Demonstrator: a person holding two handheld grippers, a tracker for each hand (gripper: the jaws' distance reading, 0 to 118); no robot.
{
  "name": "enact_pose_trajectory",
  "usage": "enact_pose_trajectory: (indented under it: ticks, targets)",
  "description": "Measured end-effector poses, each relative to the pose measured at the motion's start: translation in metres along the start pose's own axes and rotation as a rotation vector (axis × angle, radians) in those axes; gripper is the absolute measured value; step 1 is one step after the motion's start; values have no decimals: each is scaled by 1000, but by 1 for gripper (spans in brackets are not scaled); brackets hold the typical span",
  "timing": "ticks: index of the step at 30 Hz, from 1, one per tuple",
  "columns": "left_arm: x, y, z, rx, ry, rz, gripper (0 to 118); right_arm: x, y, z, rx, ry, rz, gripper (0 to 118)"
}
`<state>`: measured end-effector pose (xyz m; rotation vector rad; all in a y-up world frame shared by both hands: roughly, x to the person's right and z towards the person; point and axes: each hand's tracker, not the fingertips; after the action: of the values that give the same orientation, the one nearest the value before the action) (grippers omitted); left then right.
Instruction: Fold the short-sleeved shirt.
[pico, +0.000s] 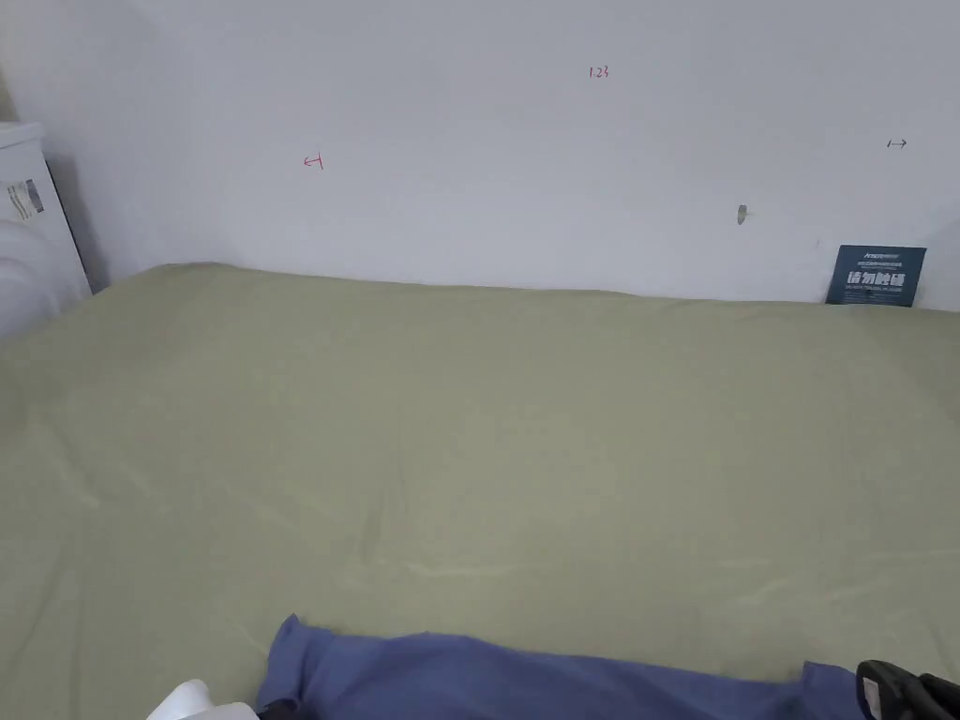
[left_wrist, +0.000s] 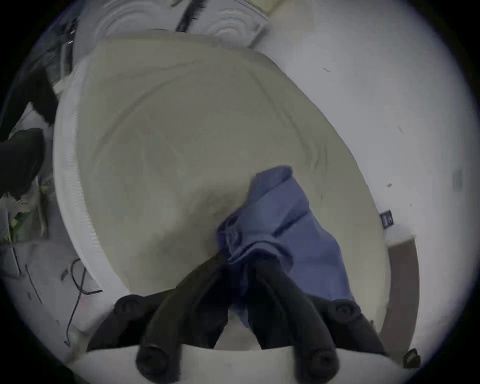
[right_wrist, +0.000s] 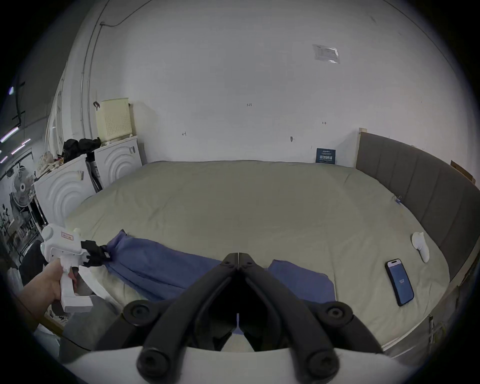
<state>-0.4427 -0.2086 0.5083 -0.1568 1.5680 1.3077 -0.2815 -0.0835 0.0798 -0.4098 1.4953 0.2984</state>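
Blue short-sleeved shirt (pico: 525, 670) lies stretched left-right along the near edge of the bed (pico: 487, 422), on an olive-green sheet; the rest of the bed beyond it is bare sheet w/ light creases.

Left claw (left_wrist: 240, 259): in left gripper view the jaws are drawn nearly together w/ bunched blue fabric pinched between the tips, shirt trailing away toward the far right. Right gripper view backs this up: the white-bodied left claw (right_wrist: 105, 256), held by a hand (right_wrist: 49, 282), bites the shirt's left end.

Right claw (right_wrist: 237, 256): jaws fully together, tips meeting at the shirt's far edge, about mid-right of the cloth. Blue fabric runs on both sides of the tips, but whether any is caught between them – can't tell. In head view its black tip (pico: 905, 694) sits at the shirt's right end, near edge.

Other bits: phone (right_wrist: 399, 282) face-up on the sheet at the right, small white object (right_wrist: 420, 245) just beyond it, both well apart from the shirt. Grey padded headboard (right_wrist: 415, 181) along the right side. Dark card (pico: 877, 275) leans on the white wall (pico: 525, 141) at far right. White appliances (right_wrist: 118, 161) off the bed's far-left corner.
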Motion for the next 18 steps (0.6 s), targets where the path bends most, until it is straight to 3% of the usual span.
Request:
enact_pose_trajectory:
  ticks: [5,7,13,18]
  targets:
    - [-8,0,22,62,-103,23,13,5,-1,5,-4,-19,3,0]
    - [7,-9,49,132,-147,-33,13,8,0,8,5,-28,-9,0]
    - [55,-29,81,260,-262,-367,13,12,6,17,26,-47,-18,0]
    - [102,-67,94,299,-377,-724,13,18,6,24,38,-75,-18,0]
